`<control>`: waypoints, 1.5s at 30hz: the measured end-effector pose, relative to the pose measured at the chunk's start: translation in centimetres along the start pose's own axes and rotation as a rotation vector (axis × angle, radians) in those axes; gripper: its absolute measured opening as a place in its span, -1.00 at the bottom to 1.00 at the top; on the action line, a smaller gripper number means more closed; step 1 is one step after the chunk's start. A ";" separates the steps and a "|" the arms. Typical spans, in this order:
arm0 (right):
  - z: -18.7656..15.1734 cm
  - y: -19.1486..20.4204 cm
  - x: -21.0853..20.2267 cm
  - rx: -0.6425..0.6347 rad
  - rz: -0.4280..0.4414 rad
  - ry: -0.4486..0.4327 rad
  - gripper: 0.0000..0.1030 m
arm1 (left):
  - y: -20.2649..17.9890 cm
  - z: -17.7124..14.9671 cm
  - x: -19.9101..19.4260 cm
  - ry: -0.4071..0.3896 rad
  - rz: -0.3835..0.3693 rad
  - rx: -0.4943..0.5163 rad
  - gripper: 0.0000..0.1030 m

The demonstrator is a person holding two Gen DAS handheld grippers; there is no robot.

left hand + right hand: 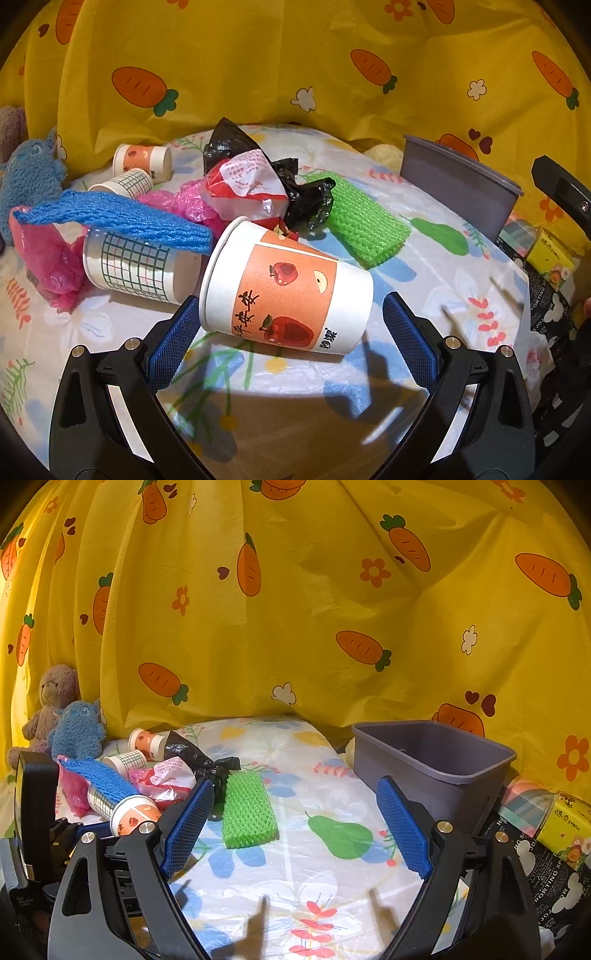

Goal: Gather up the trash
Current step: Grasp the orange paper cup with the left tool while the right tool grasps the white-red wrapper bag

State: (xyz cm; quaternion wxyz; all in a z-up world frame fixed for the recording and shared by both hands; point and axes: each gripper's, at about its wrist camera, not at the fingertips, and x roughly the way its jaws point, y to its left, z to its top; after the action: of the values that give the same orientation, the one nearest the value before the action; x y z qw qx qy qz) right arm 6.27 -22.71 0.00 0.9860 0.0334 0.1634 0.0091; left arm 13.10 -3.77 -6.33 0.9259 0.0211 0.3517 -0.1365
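1. Lying on its side on the flowered table cover point(424, 280), an orange apple-print paper cup point(284, 291) sits between the spread pads of the left gripper point(288, 339), apparently not pinched.
2. Behind it are a grid-print cup point(129, 266), blue foam net point(122, 216) and black bag point(306, 199).
3. The right gripper point(295, 823) is spread wide, holding nothing, over a green foam net point(247, 810).
4. A grey bin point(436, 764) stands at the right.

Yellow carrot-print curtain point(295, 627) behind table point(295, 867)

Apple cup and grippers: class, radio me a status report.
Left gripper open, straddling the tipped apple cup, not gripping. Right gripper open, empty. Grey bin empty. Grid cup lies alongside.
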 end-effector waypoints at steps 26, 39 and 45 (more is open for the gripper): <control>-0.7 2.2 2.2 -0.023 0.071 0.066 0.68 | 2.9 -1.6 -6.5 -0.156 0.002 -0.157 0.68; -1.4 9.5 6.6 -0.102 0.258 0.200 0.49 | 6.9 -2.0 -12.5 -0.280 0.115 -0.265 0.68; -1.4 12.2 8.4 -0.139 0.327 0.269 0.43 | 9.2 -2.4 -13.4 -0.299 0.179 -0.310 0.68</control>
State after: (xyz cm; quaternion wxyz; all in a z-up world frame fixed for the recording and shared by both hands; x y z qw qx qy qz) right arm 13.68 -10.23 -3.23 0.9407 -0.0100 0.2847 0.1843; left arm 4.41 8.55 0.10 0.9683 -0.1106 0.2239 0.0004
